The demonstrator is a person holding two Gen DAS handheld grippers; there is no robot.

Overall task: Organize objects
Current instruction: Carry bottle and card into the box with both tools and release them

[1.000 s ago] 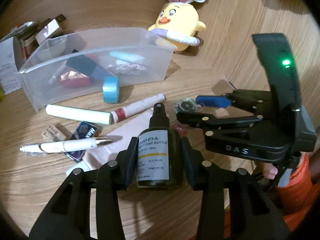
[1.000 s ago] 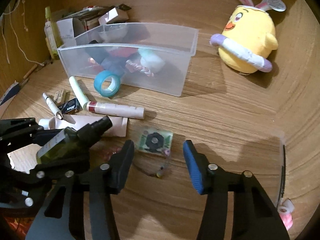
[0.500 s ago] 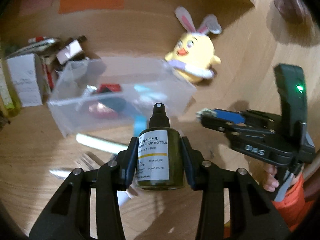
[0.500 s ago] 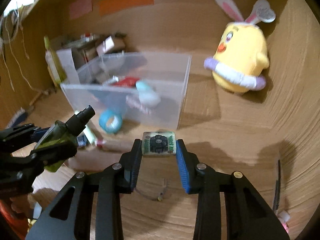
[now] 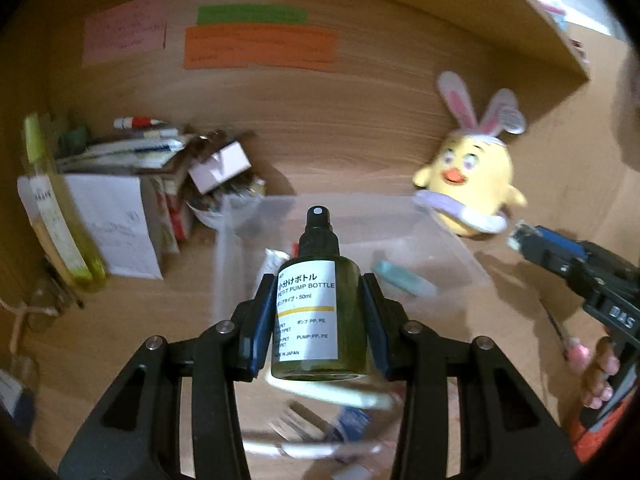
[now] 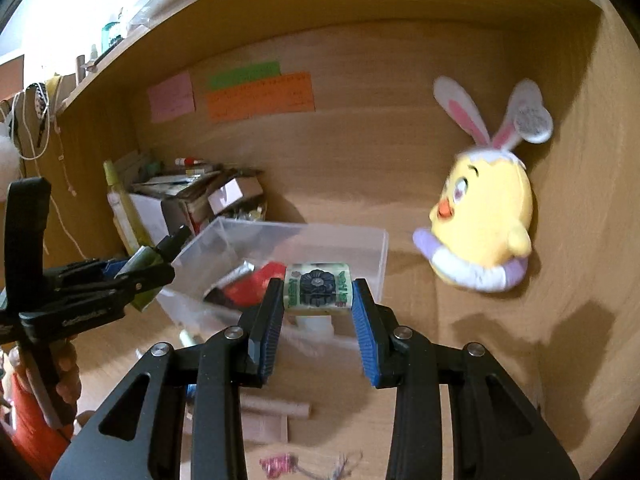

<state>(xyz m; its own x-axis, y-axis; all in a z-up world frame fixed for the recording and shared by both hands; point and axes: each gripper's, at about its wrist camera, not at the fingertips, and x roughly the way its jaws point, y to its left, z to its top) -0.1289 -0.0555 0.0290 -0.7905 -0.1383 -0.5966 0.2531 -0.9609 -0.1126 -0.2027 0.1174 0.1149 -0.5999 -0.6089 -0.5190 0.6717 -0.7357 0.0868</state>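
A dark green pump spray bottle (image 5: 318, 312) with a white label reading "PETIT PUMP BOTTLE" stands upright between the fingers of the left gripper (image 5: 318, 316), which are clamped on its sides; its black spray head points up and it is held in the air in front of a clear plastic bin (image 5: 452, 248). In the right wrist view the same bottle (image 6: 146, 268) shows tilted at the left, near the bin's (image 6: 376, 256) left end. The right gripper (image 6: 318, 312) has its blue-padded fingers pressed on a small pale green packet (image 6: 318, 288) printed with a dark flower-like pattern, held above the near wall of the bin. Inside the bin lie a red item (image 6: 256, 288) and a light blue tube (image 5: 404, 280); the rest is too blurred to name. A yellow chick plush with bunny ears (image 6: 484, 216) sits to the right of the bin against the wooden back panel. Behind the bin's left end stand a white box (image 5: 116, 228), stacked papers and a tall yellow-green bottle (image 5: 56, 216). Pink, green and orange notes (image 5: 260, 46) are stuck on the back panel. On the desk nearest the camera lie what seem to be pens and a card, smeared by motion.
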